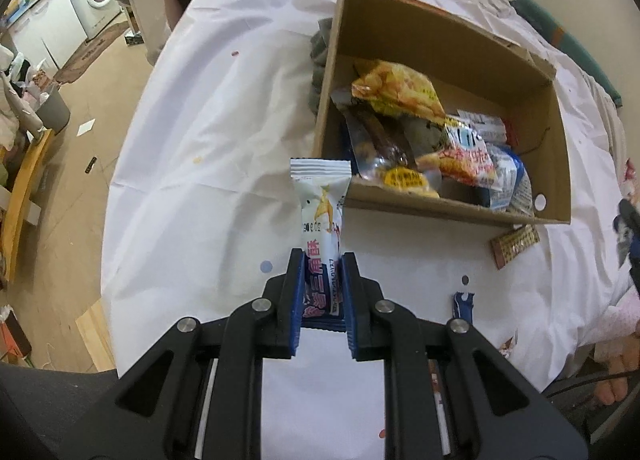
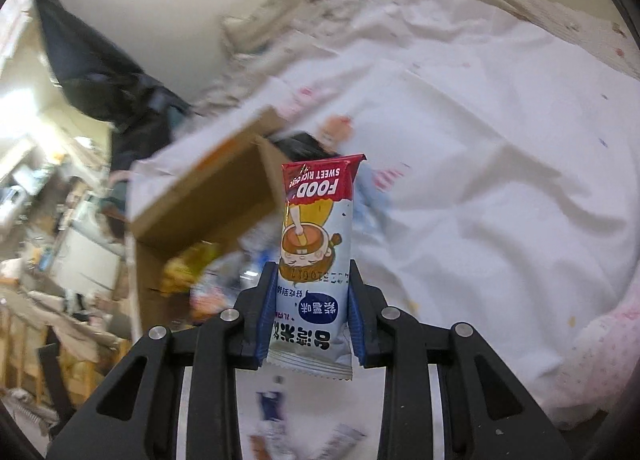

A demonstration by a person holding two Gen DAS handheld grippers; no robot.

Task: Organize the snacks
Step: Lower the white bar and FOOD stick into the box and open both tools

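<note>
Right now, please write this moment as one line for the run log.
left gripper: holds white snack bar | right gripper: holds red-topped snack bar | box: open, snacks inside

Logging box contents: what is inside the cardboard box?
The cardboard box holds a yellow chip bag, an orange snack packet and blue-white packets; whatever lies beneath them is covered.

Printed upside down on the red top band of the white-and-red snack packet with a cartoon face (image 2: 316,256): "FOOD" and "SWEET RIC…", the rest cut off; Chinese characters lower down, among them "紫薯味" in a blue oval. On the white-and-blue snack packet with red lettering (image 1: 322,236): "三角酥" and a blurred date code. Other wrappers' print too small to read.
</note>
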